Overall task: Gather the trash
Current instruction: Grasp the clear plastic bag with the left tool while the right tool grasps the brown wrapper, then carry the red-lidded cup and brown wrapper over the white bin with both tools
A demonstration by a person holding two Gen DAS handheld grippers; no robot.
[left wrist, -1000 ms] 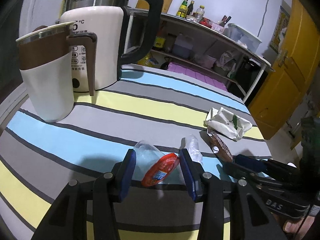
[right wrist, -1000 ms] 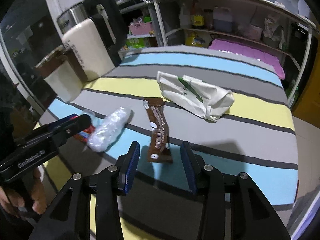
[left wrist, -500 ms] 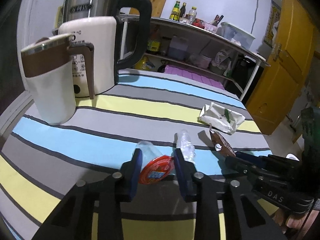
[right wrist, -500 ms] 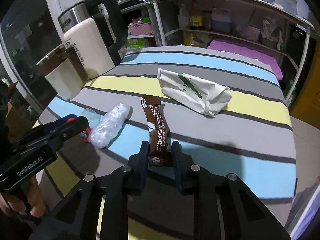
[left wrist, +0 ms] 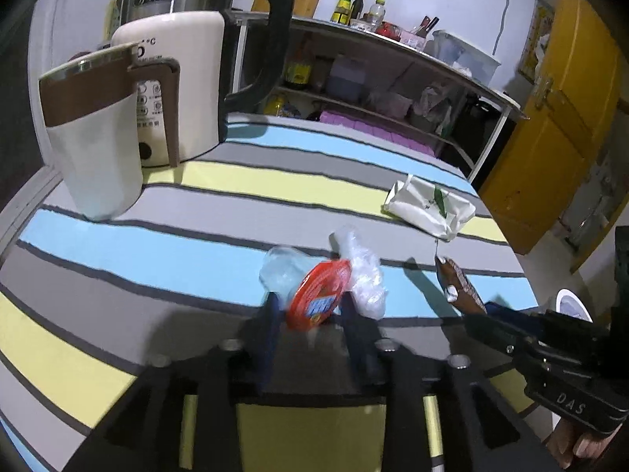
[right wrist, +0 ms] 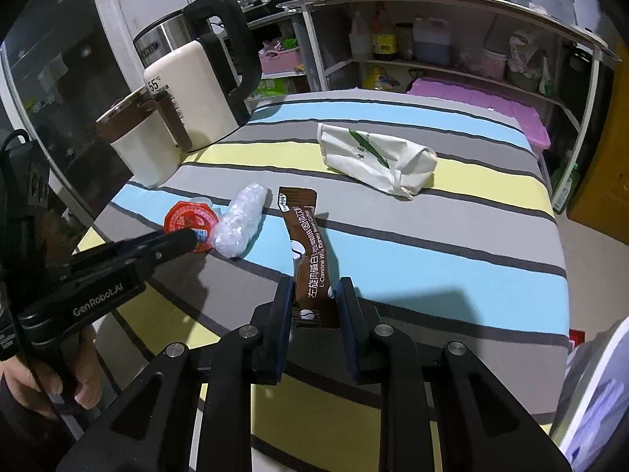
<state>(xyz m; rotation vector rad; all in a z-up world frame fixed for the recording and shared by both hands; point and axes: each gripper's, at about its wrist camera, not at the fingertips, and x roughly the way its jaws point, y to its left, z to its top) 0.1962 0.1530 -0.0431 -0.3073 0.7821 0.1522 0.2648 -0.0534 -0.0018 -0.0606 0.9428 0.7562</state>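
Here the right gripper (right wrist: pixel 312 306) is seen closed on the near end of the brown sachet (right wrist: pixel 310 259), its pads pinching the wrapper's sides while the far end lies out over the striped cloth (right wrist: pixel 452 244). Only the sachet's tail is held, so a slip is judged possible if it is swung quickly, the foil being slick and limp.

Beside it, the left gripper (left wrist: pixel 310 310) is set around the red-lidded cup (left wrist: pixel 320 295), and its jaws are opening. The cup is tilted between the fingers, and whether the pads still bear on it cannot be told through the blur. If the jaws part further, the cup is likely to drop back onto the cloth or roll. Touching the cup's right side is a crumpled clear wrap (left wrist: pixel 363 271), which could be dragged along or knocked aside by the right-hand finger.

Further off, a white paper bag (right wrist: pixel 375 159) lies well apart, not yet collected. At the far left corner a mug (left wrist: pixel 92 133) and a kettle (left wrist: pixel 188 74) stand together, clear of both grippers. A white rim (left wrist: pixel 572 305) past the table's right edge may be a bin, though this cannot be confirmed.
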